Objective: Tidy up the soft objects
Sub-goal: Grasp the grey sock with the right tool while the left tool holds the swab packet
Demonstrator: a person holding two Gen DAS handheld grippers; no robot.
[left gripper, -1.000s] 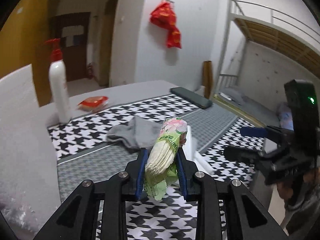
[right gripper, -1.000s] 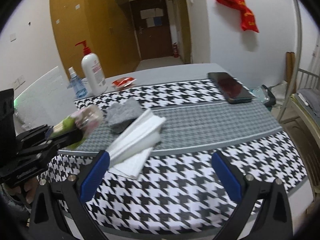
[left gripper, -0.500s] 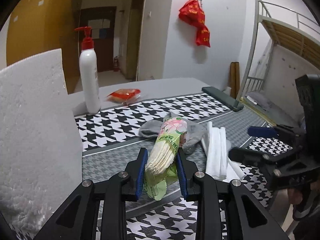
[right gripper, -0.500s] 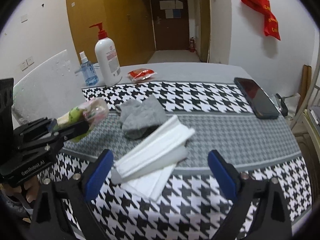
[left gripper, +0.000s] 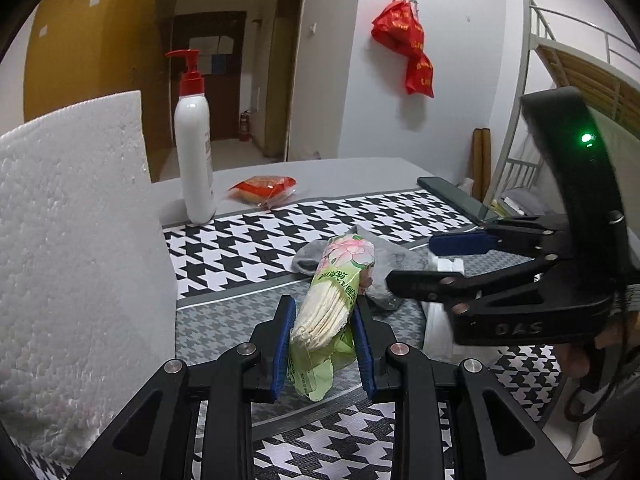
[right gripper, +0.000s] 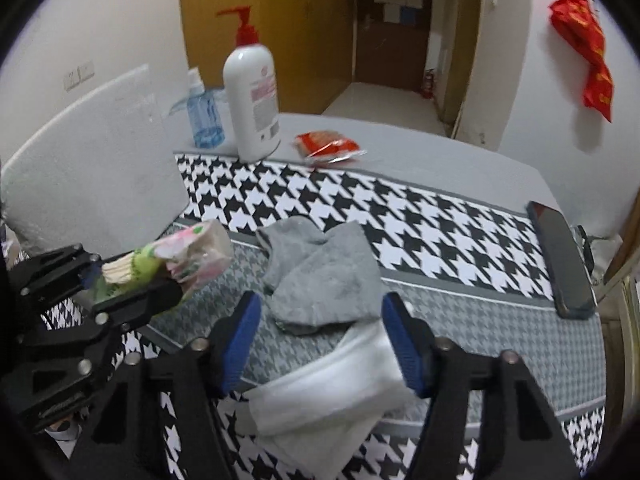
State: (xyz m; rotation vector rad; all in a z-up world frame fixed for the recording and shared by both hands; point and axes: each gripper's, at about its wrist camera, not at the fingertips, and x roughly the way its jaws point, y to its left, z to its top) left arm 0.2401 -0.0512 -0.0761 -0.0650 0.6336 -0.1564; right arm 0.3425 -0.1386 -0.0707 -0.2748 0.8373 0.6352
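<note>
Left wrist view: the left gripper (left gripper: pixel 323 334) clamps a soft, light tissue pack (left gripper: pixel 334 304) at mid-body, above the houndstooth tablecloth (left gripper: pixel 256 248).

Right wrist view: the right gripper (right gripper: pixel 320 340), jaws just closing and gripping nothing, straddles the limp gray sock (right gripper: pixel 320 276); a pinch at its bunched middle looks best.

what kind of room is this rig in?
Probably a dorm-style bedroom, not a lab. A metal loft bed stands by the wall, a hallway with a door opens behind the table, and household bits sit on it: a pump bottle, a sock, a phone.
</note>
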